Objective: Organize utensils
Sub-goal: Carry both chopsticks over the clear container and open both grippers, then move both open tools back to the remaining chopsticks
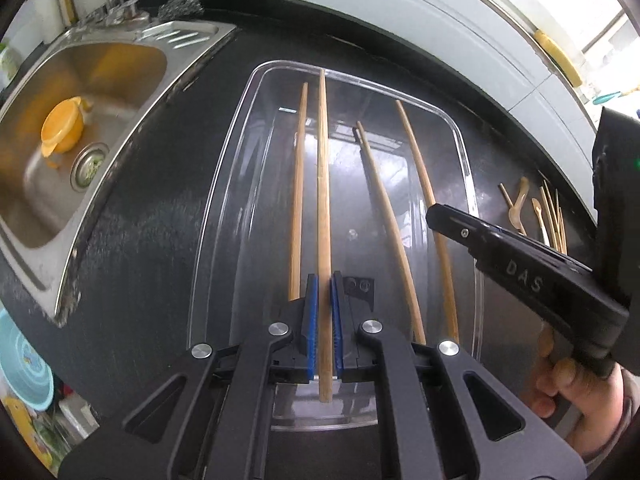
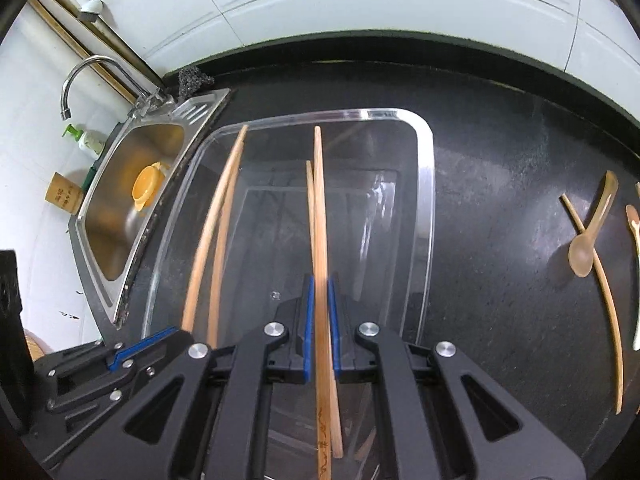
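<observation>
Both grippers tilt steeply down over a clear tray (image 1: 256, 92). The left gripper (image 1: 324, 280) has its jaws closed on a chopstick (image 1: 323, 184) that runs straight ahead from them over the tray. The right gripper (image 2: 319, 284) has its jaws clamped on another chopstick (image 2: 320, 216). The tray sits on a dark surface (image 2: 500, 184); left of the jaws is a steel sink (image 1: 120, 56), right of them loose spoons (image 2: 588, 240).

- Left gripper (image 1: 324, 304), bottom centre, pinches a chopstick (image 1: 323, 200) over the clear tray (image 1: 224, 184).
- Three more chopsticks inside (one beside it).
- Steel sink (image 1: 132, 92), upper left.
</observation>
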Motion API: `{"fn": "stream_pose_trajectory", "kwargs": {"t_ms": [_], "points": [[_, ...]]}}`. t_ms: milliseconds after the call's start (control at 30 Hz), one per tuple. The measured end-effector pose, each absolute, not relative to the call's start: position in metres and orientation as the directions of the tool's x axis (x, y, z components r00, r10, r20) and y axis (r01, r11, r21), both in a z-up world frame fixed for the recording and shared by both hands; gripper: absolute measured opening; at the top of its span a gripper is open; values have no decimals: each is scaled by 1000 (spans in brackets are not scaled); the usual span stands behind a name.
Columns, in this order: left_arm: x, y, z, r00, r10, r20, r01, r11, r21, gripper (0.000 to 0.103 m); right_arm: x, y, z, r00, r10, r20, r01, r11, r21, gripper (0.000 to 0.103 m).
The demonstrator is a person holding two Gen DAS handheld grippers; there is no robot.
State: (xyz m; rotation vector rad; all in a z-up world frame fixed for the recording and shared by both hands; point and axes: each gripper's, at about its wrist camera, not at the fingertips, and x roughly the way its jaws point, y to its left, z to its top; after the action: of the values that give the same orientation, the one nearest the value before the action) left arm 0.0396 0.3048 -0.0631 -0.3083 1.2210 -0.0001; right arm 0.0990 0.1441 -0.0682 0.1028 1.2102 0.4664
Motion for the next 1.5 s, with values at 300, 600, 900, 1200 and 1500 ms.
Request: {"fn": "stream_pose_trajectory", "kwargs": {"t_ms": [300,600,900,1200,1500], "points": [[34,317,-3,474,-25,-880,-223,964,-147,97,101,87,-8,524,304,-796,-285,943,172,96],[58,231,21,491,-75,-868,-86,987,-134,97,96,-93,21,615,102,-782,49,985,167,96],[76,68,-34,350,-192,-917,73,981,-177,97,46,-242,-16,580,-21,-814,233,962,142,96],[107,-8,-109,227,-121,-966,-57,989,-137,97,41,-299,-56,489,-4,-873,166,982,88,96],[114,-36,-135,234,82,-969,-161,986,44,98,68,-308,-87,439,47,-897,36,997,70,96]]}}
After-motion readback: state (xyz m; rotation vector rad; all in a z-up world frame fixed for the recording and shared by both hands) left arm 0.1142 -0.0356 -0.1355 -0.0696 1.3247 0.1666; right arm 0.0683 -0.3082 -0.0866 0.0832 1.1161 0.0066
